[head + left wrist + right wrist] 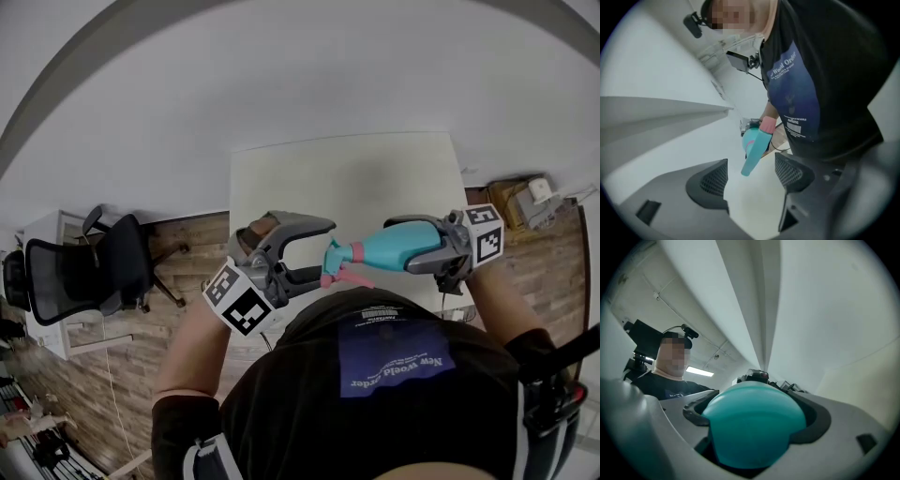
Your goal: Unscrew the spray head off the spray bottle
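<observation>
Left jaws open at the spray head, right jaws clamped on the bottle, all held in the air.

Grey left gripper (317, 249) is spread, pads bare; the teal-and-pink plastic spray head (339, 264) pokes in at its 3 o'clock, unclamped. The smooth round teal plastic bottle (398, 246) lies sideways, squeezed in the grey right gripper (412, 246). Risks: it may spin in that hold under torque, or the left jaws may catch the trigger instead of the collar. Room: white table (375, 178) at 12 o'clock is open, torso near at 6, black office chair (84, 267) at 9 well apart.
</observation>
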`<state>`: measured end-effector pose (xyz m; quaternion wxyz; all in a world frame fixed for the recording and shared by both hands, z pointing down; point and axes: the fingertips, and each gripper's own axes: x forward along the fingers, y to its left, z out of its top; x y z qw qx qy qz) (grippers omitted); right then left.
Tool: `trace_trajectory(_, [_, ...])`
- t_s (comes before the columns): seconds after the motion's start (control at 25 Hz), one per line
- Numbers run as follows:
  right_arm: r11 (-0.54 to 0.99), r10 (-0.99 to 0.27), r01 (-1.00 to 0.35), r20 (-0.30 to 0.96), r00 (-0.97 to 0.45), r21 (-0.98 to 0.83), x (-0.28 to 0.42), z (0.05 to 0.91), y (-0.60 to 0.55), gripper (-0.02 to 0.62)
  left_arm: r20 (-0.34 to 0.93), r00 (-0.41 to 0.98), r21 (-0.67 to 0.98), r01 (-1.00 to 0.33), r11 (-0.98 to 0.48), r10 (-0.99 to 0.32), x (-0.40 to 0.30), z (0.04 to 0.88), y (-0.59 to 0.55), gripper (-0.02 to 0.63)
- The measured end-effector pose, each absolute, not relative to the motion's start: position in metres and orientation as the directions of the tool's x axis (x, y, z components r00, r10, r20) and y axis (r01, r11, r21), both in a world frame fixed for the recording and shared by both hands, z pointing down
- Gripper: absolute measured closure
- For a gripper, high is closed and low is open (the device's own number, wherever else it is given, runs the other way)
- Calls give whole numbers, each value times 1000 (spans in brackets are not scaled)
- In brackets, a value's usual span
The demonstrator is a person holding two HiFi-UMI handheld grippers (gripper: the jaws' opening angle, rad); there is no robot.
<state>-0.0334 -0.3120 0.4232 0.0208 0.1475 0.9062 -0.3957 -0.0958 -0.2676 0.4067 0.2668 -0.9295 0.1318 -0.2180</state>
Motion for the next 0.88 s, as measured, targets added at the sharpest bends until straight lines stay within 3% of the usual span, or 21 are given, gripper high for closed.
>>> trace_trajectory(0.36, [581,273,308,-176,-946,-754,-38,428,-304,141,349,880,-588,-62,-807,-321,-71,406,-260,305])
trace_trajectory(0.4, [578,274,309,-177,-945,-756,-38,428,-303,141,345,883,-585,-63,-809,-318,-70,405,-259,317])
trace_trajectory(0.52, [571,274,313,-183,-944,-759,-38,428,-302,141,337,889,-570,-69,-819,-309,-68,406,-256,454])
trace_trajectory(0.88, [615,261,290,-158,-952,-733,-37,428,-303,143,327,904,-378,-143,-915,-277,-69,407,-260,466])
